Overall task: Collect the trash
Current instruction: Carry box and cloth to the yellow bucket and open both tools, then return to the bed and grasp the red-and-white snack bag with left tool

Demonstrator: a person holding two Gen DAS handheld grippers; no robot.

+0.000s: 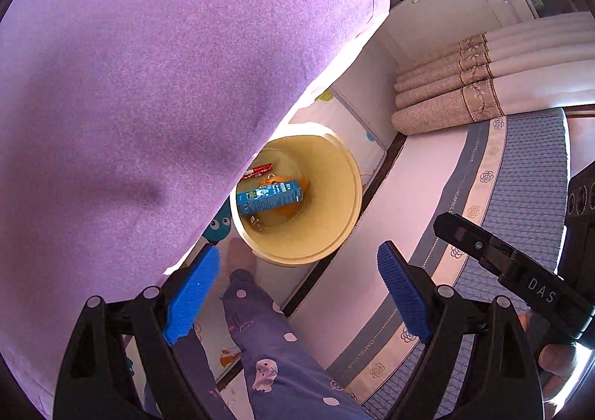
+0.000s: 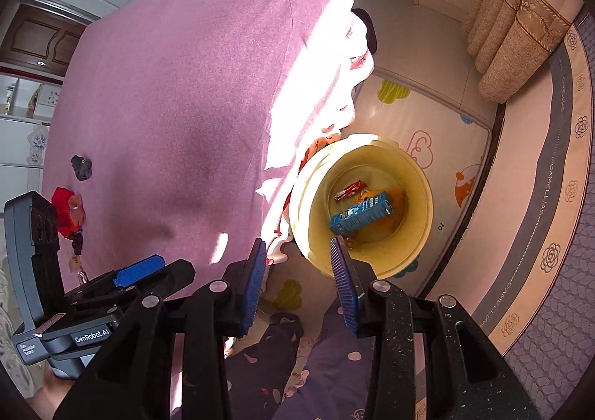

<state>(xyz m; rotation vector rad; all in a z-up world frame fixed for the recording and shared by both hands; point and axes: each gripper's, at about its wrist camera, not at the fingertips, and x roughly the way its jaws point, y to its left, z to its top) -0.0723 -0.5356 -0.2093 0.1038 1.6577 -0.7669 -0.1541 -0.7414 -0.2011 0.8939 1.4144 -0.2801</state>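
Only right wrist view shows red scrap [image 2: 66, 212], dark scrap [image 2: 81, 167] on purple cover [image 2: 178, 104].

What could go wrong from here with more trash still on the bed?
1. The bin sits tight against the bed edge, partly under the overhang, so a drop from the bed side could miss.
2. The red scrap and dark scrap lie near the far edge and could get pushed off.
3. The two tools work close together and might collide.

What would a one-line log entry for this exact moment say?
left tongs: open, empty | right tongs: open, empty | bin: holds blue carton, red wrapper | purple cover: red scrap lying on it
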